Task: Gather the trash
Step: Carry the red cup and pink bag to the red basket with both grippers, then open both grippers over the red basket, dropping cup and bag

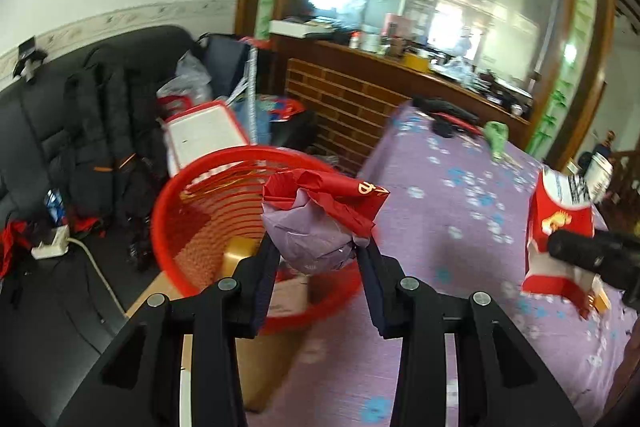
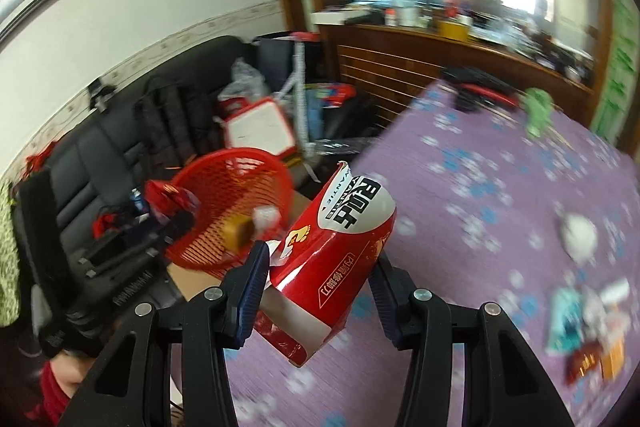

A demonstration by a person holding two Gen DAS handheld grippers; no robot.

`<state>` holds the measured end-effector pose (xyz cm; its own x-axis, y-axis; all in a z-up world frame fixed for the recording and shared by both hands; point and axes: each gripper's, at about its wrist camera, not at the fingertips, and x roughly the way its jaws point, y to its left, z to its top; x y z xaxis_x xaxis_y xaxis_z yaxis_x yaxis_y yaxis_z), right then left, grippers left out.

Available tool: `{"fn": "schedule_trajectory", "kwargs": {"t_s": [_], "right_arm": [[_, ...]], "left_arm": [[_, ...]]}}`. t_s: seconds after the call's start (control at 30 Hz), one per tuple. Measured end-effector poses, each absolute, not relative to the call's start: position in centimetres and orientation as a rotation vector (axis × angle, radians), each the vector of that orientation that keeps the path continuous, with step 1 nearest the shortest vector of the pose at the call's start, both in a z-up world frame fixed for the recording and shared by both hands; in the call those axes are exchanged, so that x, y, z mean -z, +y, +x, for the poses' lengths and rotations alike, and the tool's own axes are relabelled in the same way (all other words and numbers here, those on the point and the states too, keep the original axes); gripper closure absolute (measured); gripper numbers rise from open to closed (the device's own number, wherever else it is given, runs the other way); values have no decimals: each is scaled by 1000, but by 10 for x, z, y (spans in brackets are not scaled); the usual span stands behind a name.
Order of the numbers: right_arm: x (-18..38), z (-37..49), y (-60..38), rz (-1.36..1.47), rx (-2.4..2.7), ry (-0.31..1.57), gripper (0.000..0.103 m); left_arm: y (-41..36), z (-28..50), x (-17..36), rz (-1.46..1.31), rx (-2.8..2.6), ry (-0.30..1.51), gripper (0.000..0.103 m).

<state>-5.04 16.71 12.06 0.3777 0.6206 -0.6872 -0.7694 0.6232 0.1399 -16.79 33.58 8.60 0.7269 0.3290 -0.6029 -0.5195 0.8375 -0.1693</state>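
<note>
My left gripper [image 1: 316, 247] is shut on a crumpled wad of purple and red wrapping [image 1: 316, 219], held in front of the red mesh basket [image 1: 208, 203]. The basket holds a tan block [image 1: 238, 253] and sits on a cardboard box beside the table. My right gripper [image 2: 320, 263] is shut on a torn red and white carton [image 2: 340, 247] over the purple flowered tablecloth [image 2: 480, 187]. That carton [image 1: 558, 227] shows at the right of the left wrist view. The left gripper with its wad [image 2: 168, 203] appears left of the basket [image 2: 236, 195] in the right wrist view.
More scraps [image 2: 588, 327] lie on the cloth at the right, with a white ball of paper [image 2: 578, 235] and a green scrap [image 2: 538, 111] farther back. A black sofa [image 1: 80, 131] piled with clothes stands at the left. A wooden counter [image 1: 400, 75] is behind.
</note>
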Motion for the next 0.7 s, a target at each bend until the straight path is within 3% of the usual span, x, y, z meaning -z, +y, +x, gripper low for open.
{"fn": "schedule_trajectory", "kwargs": {"t_s": [0.27,0.47,0.53,0.6,0.7], "right_arm": [[-106,-40,260,-288,-961,799,47],[-93,-29,305,-294,-990,826,36],[-91,-25,309,-278,-982,835,35],[-93,-22,305,-252,-989,840,32],[-98,-22,288,-221,-980,820,31]], "left_arm": [[386,-167,-62,-383,-533,640,65],[401,-161,-51,-398,-550,651,64],[404,-160,-49,-410,-542,653,61],[406,-159,-48,-403,-547,655,43],[402,-157,-49,-375,-564,654,43]]}}
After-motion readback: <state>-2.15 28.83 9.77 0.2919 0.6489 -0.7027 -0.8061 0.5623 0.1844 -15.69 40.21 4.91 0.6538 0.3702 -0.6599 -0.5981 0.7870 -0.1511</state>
